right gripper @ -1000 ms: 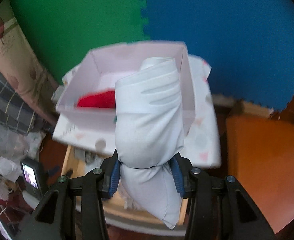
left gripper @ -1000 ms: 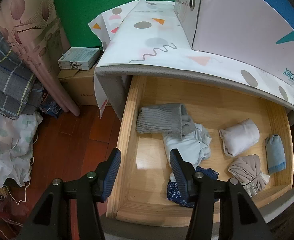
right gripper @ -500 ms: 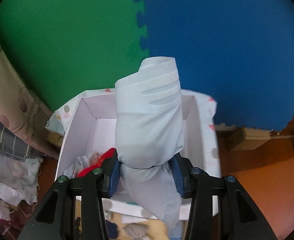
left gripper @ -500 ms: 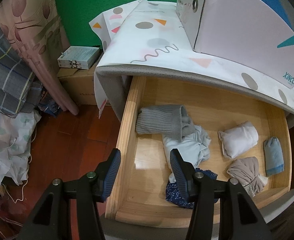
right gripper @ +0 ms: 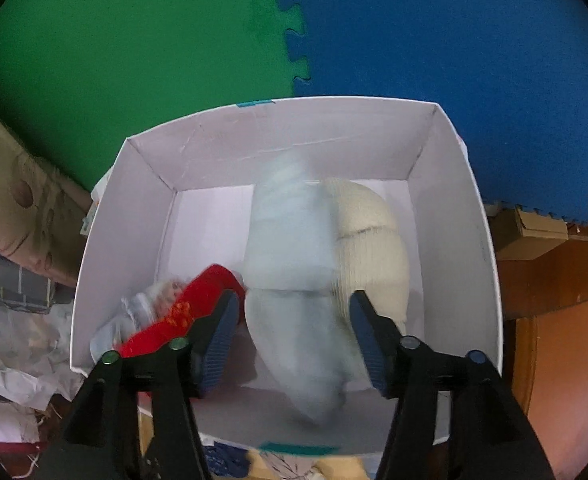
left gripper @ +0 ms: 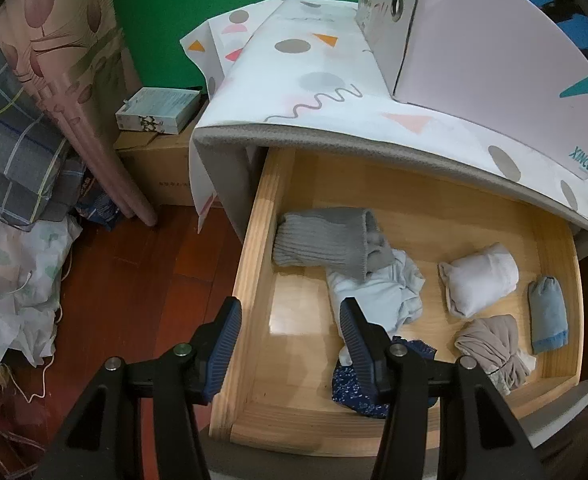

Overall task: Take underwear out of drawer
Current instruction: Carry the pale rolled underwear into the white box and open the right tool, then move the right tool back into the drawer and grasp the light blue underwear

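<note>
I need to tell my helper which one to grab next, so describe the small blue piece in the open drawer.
Look into the open wooden drawer under the patterned cabinet top. Go to its far right side, beside the white bundle. The small blue piece is a flat, narrow fold lying alone, the only pale blue one with a darker blue hem.

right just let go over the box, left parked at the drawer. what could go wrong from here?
1. The pale blue roll is blurred, between the right gripper's just-opened jaws, over the white box. It may unroll, or settle on the cream item.
2. The left gripper straddles the drawer's side wall; lowering straight could hit wood.
3. The light blue garment lies partly under the grey sock, so grabbing one may drag both.
</note>
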The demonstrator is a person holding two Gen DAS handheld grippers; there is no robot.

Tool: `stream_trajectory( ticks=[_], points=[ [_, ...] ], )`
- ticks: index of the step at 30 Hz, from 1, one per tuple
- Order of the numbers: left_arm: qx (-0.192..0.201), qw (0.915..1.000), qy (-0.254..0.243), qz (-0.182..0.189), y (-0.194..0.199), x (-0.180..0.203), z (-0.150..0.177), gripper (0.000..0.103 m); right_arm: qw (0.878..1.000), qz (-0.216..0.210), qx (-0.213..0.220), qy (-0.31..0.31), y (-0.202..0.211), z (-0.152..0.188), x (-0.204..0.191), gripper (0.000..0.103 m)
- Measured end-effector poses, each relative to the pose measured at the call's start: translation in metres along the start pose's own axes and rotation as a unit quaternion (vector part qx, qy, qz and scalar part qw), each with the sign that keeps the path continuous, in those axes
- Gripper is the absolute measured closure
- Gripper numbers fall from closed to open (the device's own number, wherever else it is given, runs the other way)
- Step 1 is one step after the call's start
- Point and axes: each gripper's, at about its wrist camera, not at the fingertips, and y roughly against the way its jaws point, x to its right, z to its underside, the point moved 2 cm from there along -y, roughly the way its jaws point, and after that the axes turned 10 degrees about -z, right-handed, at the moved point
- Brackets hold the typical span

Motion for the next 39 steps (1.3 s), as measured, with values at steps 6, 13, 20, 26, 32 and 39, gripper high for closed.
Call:
stream_trajectory(
  ticks=[6, 13, 20, 26, 32, 39],
  points=[
    [-0.008, 0.9999, -0.006, -0.003, -0.003, 0.003, 0.000, 0.051, 1.000, -0.015, -0.001, 0.017, 0.033, 0.025, 0.002, 0.041],
    [-0.013, 0.9999, -0.005, -0.008, -0.005, 0.002, 0.001, 0.051, 0.998, -0.029, -0.024, 0.042, 0.063, 0.100, 0.012, 0.041],
    [-0.017, 0.9996, -0.013, -0.016, -0.007, 0.005, 0.003, 0.051, 0.996, -0.021, -0.082, 0.025, 0.040, 0.168, 0.045, 0.041],
    [-0.020, 0.9996, -0.017, -0.015, -0.008, 0.005, 0.003, 0.051, 0.991, -0.002, -0.132, -0.002, -0.008, 0.203, 0.072, 0.043],
    [-0.024, 0.9995, -0.018, -0.010, -0.010, 0.005, 0.003, 0.051, 0.987, 0.020, -0.156, -0.016, -0.052, 0.215, 0.087, 0.044],
    [-0.027, 0.9994, -0.020, -0.008, -0.011, 0.005, 0.003, 0.051, 0.985, 0.043, -0.169, -0.007, -0.085, 0.216, 0.097, 0.044]
  ],
)
